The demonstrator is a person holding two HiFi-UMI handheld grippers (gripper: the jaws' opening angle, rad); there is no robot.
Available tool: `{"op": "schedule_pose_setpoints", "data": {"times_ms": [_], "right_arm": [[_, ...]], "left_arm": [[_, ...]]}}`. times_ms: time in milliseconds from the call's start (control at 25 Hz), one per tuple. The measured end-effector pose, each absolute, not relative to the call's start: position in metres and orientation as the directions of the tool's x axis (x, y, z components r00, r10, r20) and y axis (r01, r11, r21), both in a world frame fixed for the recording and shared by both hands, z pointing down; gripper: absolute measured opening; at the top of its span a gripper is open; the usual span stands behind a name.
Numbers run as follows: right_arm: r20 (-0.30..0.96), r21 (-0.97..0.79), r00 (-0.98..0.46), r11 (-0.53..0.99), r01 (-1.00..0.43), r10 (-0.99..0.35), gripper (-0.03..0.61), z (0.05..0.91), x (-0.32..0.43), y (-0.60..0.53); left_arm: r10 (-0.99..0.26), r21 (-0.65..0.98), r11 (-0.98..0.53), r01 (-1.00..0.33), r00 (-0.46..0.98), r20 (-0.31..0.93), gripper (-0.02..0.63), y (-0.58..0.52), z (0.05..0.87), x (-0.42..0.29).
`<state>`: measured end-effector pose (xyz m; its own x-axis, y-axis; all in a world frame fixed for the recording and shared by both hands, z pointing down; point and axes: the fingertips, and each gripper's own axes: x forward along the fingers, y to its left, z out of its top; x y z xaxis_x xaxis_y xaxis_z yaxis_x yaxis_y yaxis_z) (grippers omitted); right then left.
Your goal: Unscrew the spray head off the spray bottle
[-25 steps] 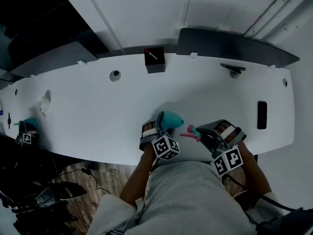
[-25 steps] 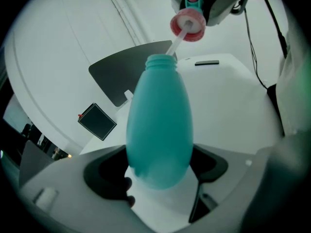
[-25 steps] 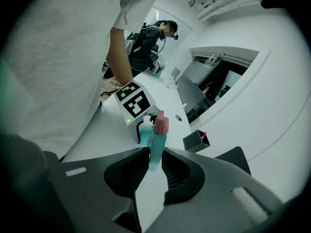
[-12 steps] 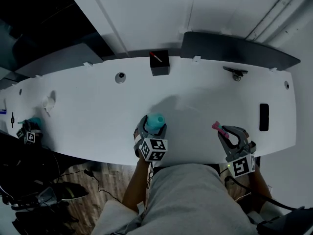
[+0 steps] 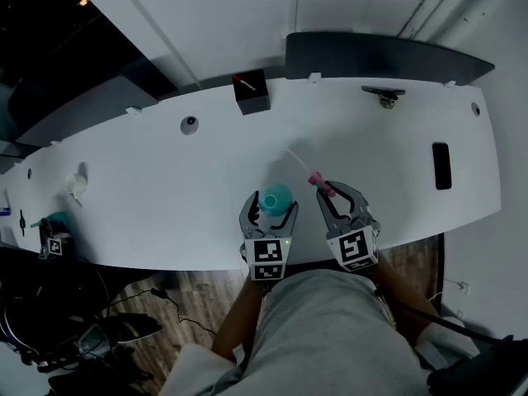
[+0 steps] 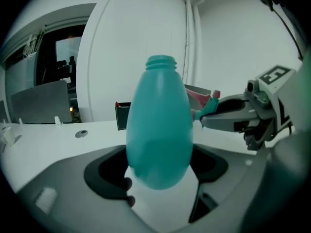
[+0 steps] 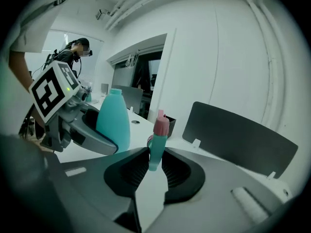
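Teal bottle (image 5: 275,198), left tool (image 5: 271,206), turned upright; spray head (image 5: 319,183), right tool (image 5: 335,195), nearer.

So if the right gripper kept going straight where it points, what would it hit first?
Likely the white table, as it tilts downward; the small black box lies farther along roughly that line. Depth is unclear.

Wide bare tabletop (image 5: 148,188) left, ahead; black box (image 5: 250,94) (far edge), dark panel (image 5: 379,56) block back.
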<state>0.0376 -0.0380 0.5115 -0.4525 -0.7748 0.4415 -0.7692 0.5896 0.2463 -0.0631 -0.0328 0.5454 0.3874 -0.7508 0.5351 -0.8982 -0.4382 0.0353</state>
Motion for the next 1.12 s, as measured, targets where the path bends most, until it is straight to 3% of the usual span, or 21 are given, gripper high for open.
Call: {"op": "schedule_pose_setpoints", "data": {"times_ms": [360,760,1120], "right_arm": [[0.448,0.138,-0.385,0.487,-0.862,-0.807,0.086,0.509,0.068,-0.014],[0.355,0.107,-0.435,0.498,-0.861,-0.828,0.086,0.467,0.089,0.040],[0.378,-0.049,-0.465,0.485,-0.873,-0.800,0.086,0.456,0.116,0.115]], "left_arm": [[-0.751,0.008,-0.455,-0.891,0.388,0.533,0.387,-0.003,0.535,-0.048],[-0.789,0.016,-0.443,-0.896,0.398,0.467,0.387,0.049,0.493,-0.001],[-0.777,0.011,-0.375,-0.927,0.321,0.542,0.387,0.141,0.479,0.002]]}}
